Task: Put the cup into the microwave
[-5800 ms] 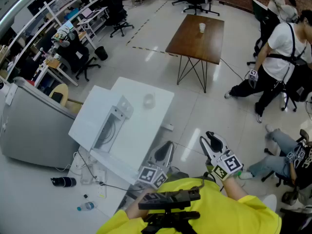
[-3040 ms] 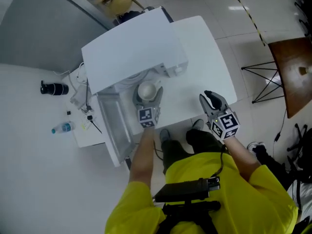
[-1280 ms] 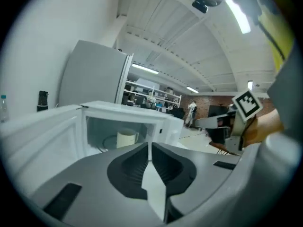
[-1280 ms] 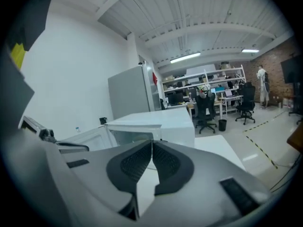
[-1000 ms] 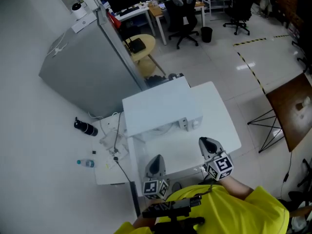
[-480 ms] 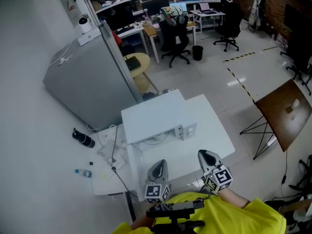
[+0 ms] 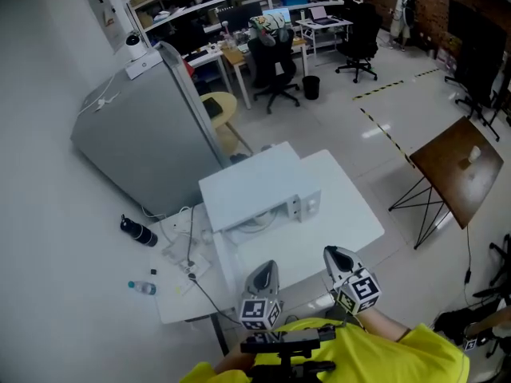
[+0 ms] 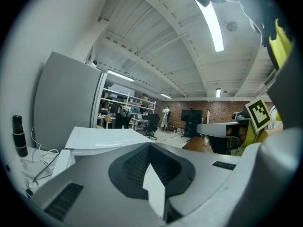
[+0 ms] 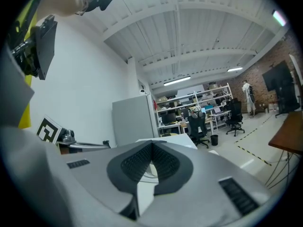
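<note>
Left gripper (image 7: 265, 268) and right gripper (image 7: 336, 255), head view: the two are held side by side over the near edge of the white table (image 7: 351, 214). They sit just ahead of the person's yellow sleeve (image 7: 375, 359), and both point away from the body toward the microwave (image 7: 251, 183).

Left gripper view: the dark ribbed pads meet at the tip. The jaws are closed and nothing is between them. The microwave's white top lies beyond the tip, and the right gripper shows at the right edge of the view.

Right gripper view: the pads likewise meet at the tip, so this gripper is closed and empty too. The left gripper shows at the left edge of the view.

Microwave: a white box on the far left part of the table, well apart from both grippers. Its front is turned toward the person, and a small white panel (image 7: 308, 206) stands at the right end of that front.

Cup: it cannot be made out with certainty in any view. Pale curved shapes show in the shadowed front of the microwave, beneath its top, but they are too small to identify.

Surroundings:
- A tall grey cabinet (image 7: 136, 138) stands behind and to the left of the table.
- On the floor beside the cabinet are a black bottle (image 7: 137, 231), a small clear bottle (image 7: 144, 288) and loose cables (image 7: 189, 252).
- A brown table (image 7: 457, 166) on thin black legs stands well apart at the right and carries a small pale object.
- Office chairs (image 7: 275, 69) and desks fill the far end of the room.
</note>
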### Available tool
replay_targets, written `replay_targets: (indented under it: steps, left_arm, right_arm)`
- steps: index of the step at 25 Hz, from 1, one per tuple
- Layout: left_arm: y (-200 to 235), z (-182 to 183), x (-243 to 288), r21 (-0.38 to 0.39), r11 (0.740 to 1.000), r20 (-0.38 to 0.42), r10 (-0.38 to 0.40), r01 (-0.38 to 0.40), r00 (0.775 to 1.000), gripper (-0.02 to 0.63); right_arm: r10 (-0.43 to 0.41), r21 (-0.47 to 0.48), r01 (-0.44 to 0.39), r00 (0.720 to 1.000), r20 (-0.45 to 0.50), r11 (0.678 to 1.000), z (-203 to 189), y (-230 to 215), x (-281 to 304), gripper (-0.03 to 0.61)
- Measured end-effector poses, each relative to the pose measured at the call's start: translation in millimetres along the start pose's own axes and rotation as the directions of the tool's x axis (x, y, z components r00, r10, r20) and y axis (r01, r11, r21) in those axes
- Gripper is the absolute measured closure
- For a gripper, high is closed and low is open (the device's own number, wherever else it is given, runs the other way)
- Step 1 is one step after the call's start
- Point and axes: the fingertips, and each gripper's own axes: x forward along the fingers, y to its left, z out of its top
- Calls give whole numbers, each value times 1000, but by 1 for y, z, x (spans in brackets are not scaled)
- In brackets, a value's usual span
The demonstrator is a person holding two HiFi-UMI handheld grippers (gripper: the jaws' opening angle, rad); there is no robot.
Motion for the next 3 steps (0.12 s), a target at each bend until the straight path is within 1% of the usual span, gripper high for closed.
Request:
replay_targets:
  steps: [3]
  left_arm:
    - [1,-1,-13,8,1000,-3,-12,12,1000,609]
  right_arm:
    - [-3,-2,3,1000,1,1000,-3,14,-7,574]
